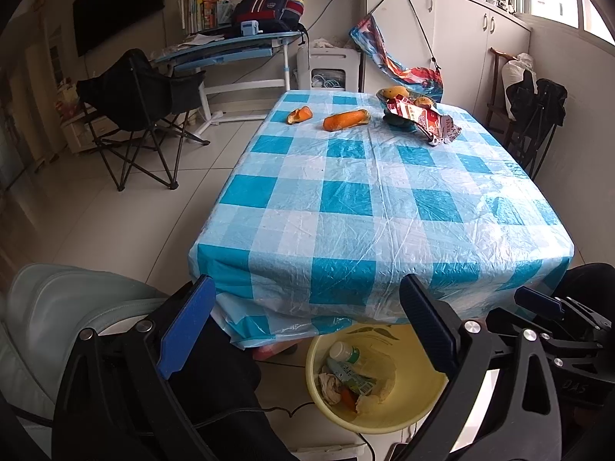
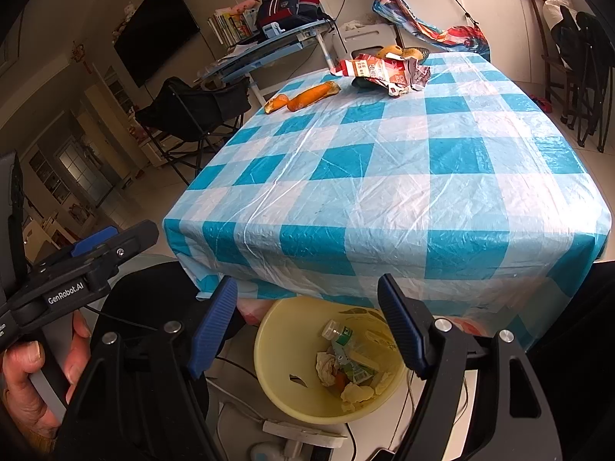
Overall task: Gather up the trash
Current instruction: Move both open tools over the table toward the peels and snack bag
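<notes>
A yellow bin (image 1: 419, 407) (image 2: 280, 368) stands on the floor under the table's near edge; it holds a plastic bottle (image 1: 348, 361) (image 2: 342, 340), tissue and scraps. On the far end of the checked tablecloth lie two orange peel pieces (image 1: 346, 119) (image 1: 299, 115) (image 2: 313, 95) and a crumpled red-and-white wrapper (image 1: 426, 119) (image 2: 380, 71) over a dark bowl (image 1: 399, 121) of fruit. My left gripper (image 1: 307, 326) is open and empty above the bin. My right gripper (image 2: 307, 326) is open and empty above the bin too; the left gripper also shows at the left of the right wrist view (image 2: 96, 253).
The blue-and-white checked table (image 1: 384, 199) (image 2: 384, 176) fills the middle. A black folding chair (image 1: 134, 115) stands at the left, a dark chair (image 1: 538, 115) at the right. A grey-green seat (image 1: 69, 307) is at my near left. Cables and a power strip (image 2: 303, 436) lie on the floor.
</notes>
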{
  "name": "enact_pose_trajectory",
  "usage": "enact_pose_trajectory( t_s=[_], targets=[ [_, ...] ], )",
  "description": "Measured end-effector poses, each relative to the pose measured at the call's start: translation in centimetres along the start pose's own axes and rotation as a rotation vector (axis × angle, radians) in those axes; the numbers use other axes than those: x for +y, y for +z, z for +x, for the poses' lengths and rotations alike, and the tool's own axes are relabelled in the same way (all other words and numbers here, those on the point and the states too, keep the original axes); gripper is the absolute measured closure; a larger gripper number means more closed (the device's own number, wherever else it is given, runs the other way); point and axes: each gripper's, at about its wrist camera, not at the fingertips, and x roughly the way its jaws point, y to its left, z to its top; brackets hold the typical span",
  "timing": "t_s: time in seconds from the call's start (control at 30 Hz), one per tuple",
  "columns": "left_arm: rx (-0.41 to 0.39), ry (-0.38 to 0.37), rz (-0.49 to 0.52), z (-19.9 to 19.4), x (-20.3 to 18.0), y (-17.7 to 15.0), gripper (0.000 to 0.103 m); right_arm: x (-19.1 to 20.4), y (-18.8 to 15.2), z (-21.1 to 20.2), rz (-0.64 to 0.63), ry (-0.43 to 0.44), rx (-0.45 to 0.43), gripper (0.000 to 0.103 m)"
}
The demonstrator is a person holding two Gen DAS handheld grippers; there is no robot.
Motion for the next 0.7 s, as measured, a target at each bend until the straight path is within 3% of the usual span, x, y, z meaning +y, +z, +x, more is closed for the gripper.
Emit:
enact_pose_trajectory(
  t_s=[0.33,0.7],
  targets=[
    [-0.008,0.011,-0.018,1.7,0.4,3.4,0.010,-0.5,2.3,-0.3,-0.007,-0.021,-0.040,0.030],
    [-0.037,0.002,-0.010,4.1,0.0,8.1,0.010,-2.1,8.0,0.8,-0.068,-0.067,-0.090,0.030]
  ],
)
